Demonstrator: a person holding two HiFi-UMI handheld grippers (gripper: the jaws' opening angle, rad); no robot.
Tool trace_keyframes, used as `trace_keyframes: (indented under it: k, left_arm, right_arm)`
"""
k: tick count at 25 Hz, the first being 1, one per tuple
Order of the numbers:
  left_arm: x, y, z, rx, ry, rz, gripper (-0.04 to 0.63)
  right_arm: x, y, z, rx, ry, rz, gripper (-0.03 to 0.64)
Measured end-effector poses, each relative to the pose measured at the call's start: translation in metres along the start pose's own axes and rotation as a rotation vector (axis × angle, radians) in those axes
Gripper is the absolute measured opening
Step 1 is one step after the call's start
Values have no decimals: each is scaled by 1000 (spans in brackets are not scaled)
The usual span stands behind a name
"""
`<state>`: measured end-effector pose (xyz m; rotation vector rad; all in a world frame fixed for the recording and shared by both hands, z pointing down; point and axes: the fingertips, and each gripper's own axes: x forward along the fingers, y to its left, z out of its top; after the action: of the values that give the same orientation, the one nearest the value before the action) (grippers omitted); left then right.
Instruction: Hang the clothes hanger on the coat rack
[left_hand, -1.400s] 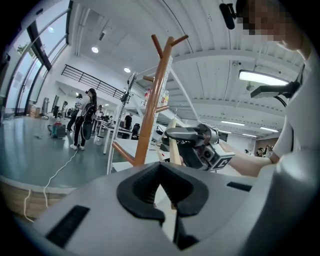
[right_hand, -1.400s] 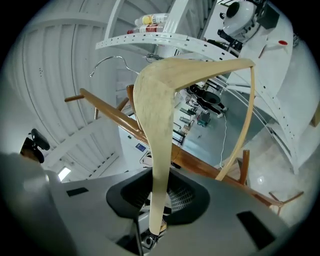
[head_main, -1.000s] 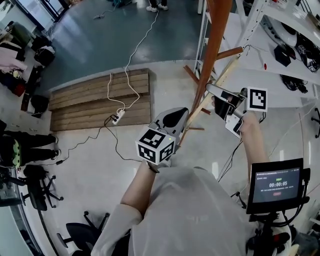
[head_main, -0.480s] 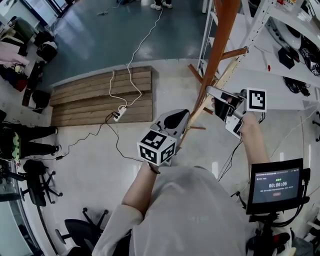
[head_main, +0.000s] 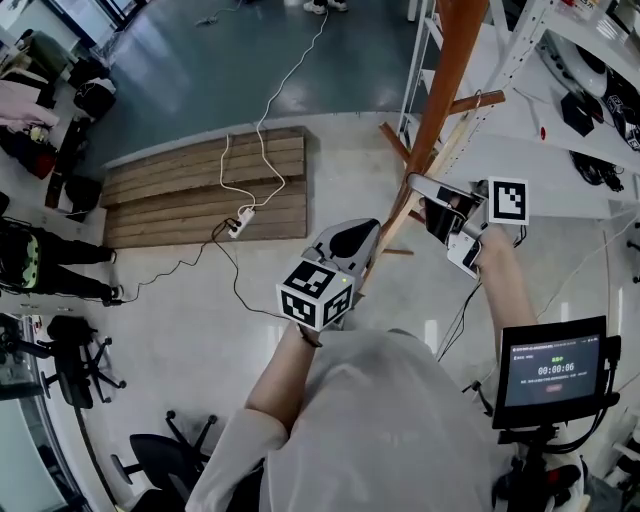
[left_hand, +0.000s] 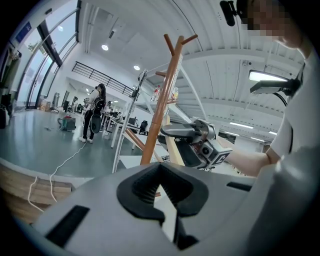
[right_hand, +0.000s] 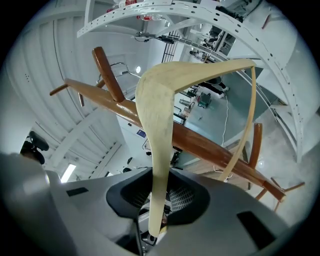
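The coat rack (head_main: 446, 80) is a tall red-brown pole with slanted pegs, also in the left gripper view (left_hand: 159, 107) and running across the right gripper view (right_hand: 200, 142). My right gripper (head_main: 428, 192) is shut on one arm of the pale wooden clothes hanger (head_main: 440, 160), and that arm runs up between its pads (right_hand: 156, 150). The hanger's top is beside a peg (right_hand: 106, 71), but I cannot tell whether its wire hook rests on it. My left gripper (head_main: 357, 233) is lower left, by the hanger's bottom end. Its jaws (left_hand: 162, 194) stand slightly open, with only background showing through the gap.
White metal shelving (head_main: 565, 70) with dark gear stands right behind the rack. A tablet on a stand (head_main: 555, 370) is at lower right. On the floor to the left lie a wooden pallet (head_main: 205, 190), a white cable with a power strip (head_main: 238, 225), and office chairs (head_main: 80, 370).
My right gripper has sunk a little with the hanger, whose top has come closer to the peg. My left gripper has stayed where it was.
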<state>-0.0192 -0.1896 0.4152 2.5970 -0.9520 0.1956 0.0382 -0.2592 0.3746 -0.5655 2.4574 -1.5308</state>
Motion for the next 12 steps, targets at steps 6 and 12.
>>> trace_keyframes:
  k: [6,12]
  left_arm:
    - [-3,-1,-2,-2,5,2,2]
    - [-7,1,-1,-5,7,12,2]
  right_arm:
    - [6,-1,-8,3,19,-2,92]
    - [12,0,-15,3,38,-2,92]
